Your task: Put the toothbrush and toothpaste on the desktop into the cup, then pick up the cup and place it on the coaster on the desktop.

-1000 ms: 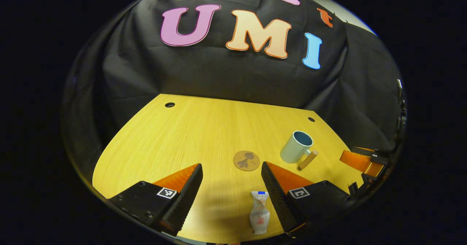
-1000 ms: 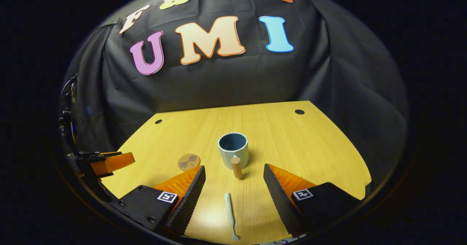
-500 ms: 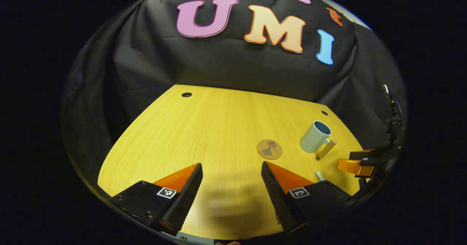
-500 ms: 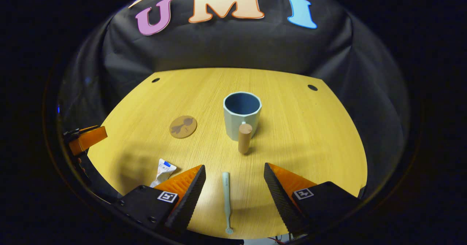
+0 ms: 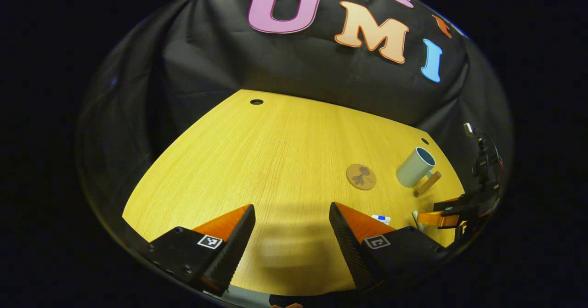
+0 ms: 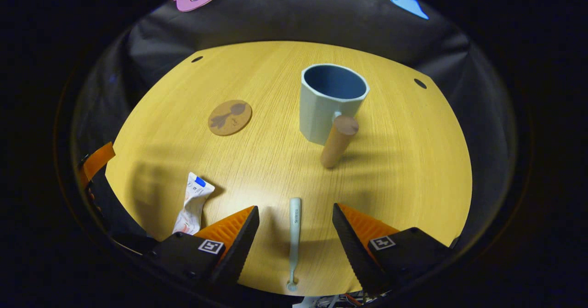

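Toothbrush (image 6: 294, 234) now lies on the table (image 6: 395, 170) between the right gripper (image 6: 295, 234)'s wide-open, empty jaws, which have come down over it; toothpaste (image 6: 193, 202) sits just left, cup (image 6: 328, 101) and coaster (image 6: 229, 117) ahead. The left gripper (image 5: 291, 241), open and empty, has swung away, so the brush probably goes first.

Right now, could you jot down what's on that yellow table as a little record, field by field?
Table: yellow wood-grain top, black cloth behind
Cup: pale mug with a wooden handle, upright, nothing inside
Coaster: round brown disc, bare, apart from the cup
Toothbrush: lying flat between the right gripper's open jaws, not touched
Toothpaste: crumpled white tube, lying beside the right gripper
Left gripper: jaws open, holding nothing
Progress: nothing in the cup yet
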The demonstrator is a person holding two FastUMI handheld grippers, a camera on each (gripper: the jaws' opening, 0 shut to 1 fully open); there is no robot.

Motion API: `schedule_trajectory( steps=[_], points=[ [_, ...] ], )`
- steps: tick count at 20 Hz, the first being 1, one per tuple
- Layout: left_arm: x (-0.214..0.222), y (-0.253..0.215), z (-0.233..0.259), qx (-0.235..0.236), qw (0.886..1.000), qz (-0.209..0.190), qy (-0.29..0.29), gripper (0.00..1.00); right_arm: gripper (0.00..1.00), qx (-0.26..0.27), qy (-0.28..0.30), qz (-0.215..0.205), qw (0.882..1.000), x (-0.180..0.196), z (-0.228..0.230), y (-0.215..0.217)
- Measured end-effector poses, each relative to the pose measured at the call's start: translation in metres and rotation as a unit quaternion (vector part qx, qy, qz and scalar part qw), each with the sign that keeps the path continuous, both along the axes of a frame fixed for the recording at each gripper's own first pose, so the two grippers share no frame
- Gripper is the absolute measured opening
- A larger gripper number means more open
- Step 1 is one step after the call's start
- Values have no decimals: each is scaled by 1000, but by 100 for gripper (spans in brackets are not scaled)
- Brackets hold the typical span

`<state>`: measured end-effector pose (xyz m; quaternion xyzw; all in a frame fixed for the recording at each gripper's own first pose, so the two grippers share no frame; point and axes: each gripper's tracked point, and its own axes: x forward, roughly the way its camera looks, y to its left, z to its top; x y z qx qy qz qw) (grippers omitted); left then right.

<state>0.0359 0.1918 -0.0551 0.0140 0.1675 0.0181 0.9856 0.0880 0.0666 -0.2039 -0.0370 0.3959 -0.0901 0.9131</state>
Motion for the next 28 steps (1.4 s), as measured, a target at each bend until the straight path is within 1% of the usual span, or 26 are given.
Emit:
schedule_trajectory(
  steps=[1,2,3,4,6,7,8,9,10,14,15,16,17,19,21,22,23,25,28],
  points=[
    [-1,3,-4,-3,1000,4,3,95,99,3,11,-2,1000,0,-4,1],
    [-2,6,-6,-4,1000,7,6,95,95,5,21,-4,1000,1,-7,1],
    [-3,10,-8,-4,1000,10,7,95,99,4,29,-6,1000,0,-10,0],
    [-3,14,-9,-4,1000,13,8,95,98,2,38,-7,999,1,-12,-1],
    [-3,16,-12,-9,1000,19,13,95,92,3,50,-9,999,2,-17,-1],
    [-3,19,-14,-13,1000,21,15,95,87,7,54,-10,998,1,-19,1],
    [-4,20,-16,-17,999,23,18,95,72,10,59,-11,998,2,-20,2],
    [-3,22,-18,-20,999,25,21,95,66,11,65,-13,998,2,-22,2],
    [-3,24,-20,-21,999,28,24,95,63,11,69,-15,997,3,-22,2],
    [-2,30,-19,-17,999,32,27,95,63,10,79,-24,997,5,-23,0],
    [-1,31,-20,-16,999,32,28,95,60,11,85,-25,996,5,-28,-1],
    [-2,30,-20,-14,999,31,31,95,48,18,91,-24,995,5,-31,1],
    [-1,30,-20,-13,999,29,32,95,42,18,92,-25,995,6,-30,1],
    [0,26,-20,-13,999,23,33,95,41,18,91,-27,995,7,-29,0],
    [2,22,-20,-12,999,16,35,95,28,22,90,-33,995,7,-27,-3],
    [3,19,-20,-12,999,12,36,95,19,25,91,-36,995,7,-28,-3],
    [3,17,-21,-11,999,9,37,95,17,25,90,-36,995,7,-27,-3],
    [5,11,-21,-8,999,3,39,95,16,24,91,-32,995,6,-27,-3],
    [5,4,-19,-3,999,-6,40,95,11,27,90,-34,995,7,-27,-2]
  ],
)
